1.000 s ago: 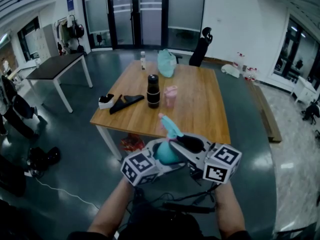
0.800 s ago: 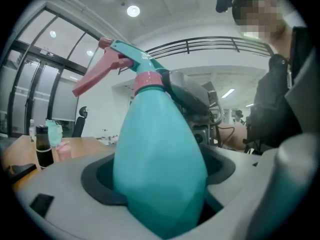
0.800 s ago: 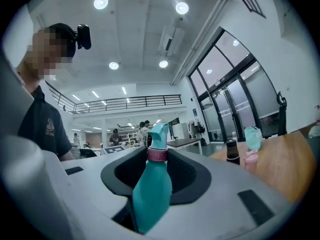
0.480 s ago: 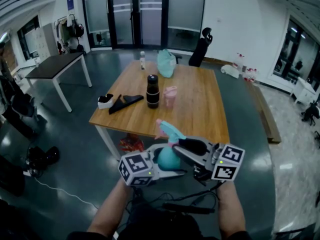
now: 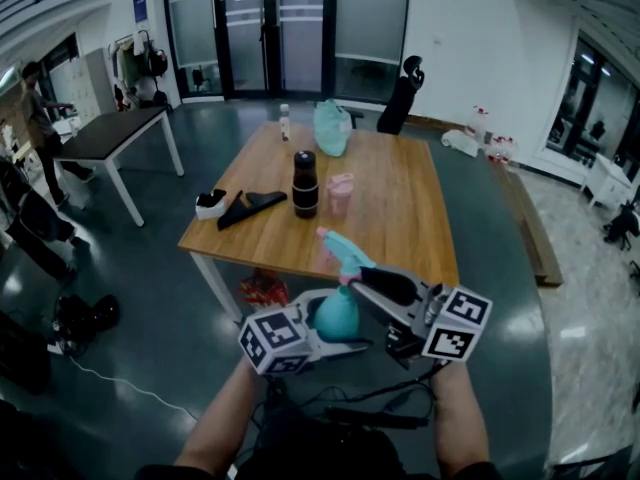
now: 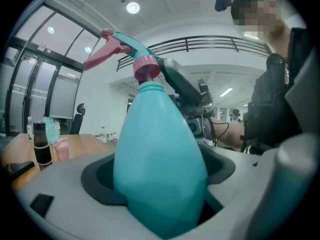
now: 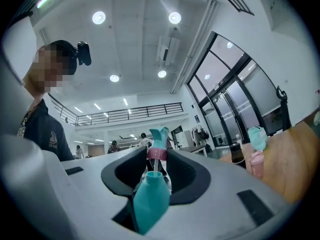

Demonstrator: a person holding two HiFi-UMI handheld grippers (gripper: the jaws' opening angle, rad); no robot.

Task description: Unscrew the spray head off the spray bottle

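I hold a teal spray bottle (image 5: pixel 337 314) in the air in front of the wooden table (image 5: pixel 400 223). My left gripper (image 5: pixel 331 330) is shut on the bottle's wide body (image 6: pixel 160 159). The spray head (image 5: pixel 345 252) is teal with a pink collar (image 7: pixel 156 154). My right gripper (image 5: pixel 360 280) is shut on that collar from the right. In the right gripper view the collar stands a little above the bottle's neck (image 7: pixel 151 176), with a thin white tube showing between them. The pink trigger (image 6: pixel 102 54) points away from me toward the table.
On the table stand a black bottle (image 5: pixel 306 181), a pink cup (image 5: pixel 341 192), a teal bag (image 5: pixel 333 126) and a small bottle (image 5: pixel 286 120); black items (image 5: pixel 250 204) lie near its left edge. A red bag (image 5: pixel 262 286) lies under it. Cables (image 5: pixel 370 416) trail on the floor by my feet.
The spray head has turned and risen slightly, and the bottle stands more upright. Both grippers have barely shifted. A person in the background at far left has walked on.
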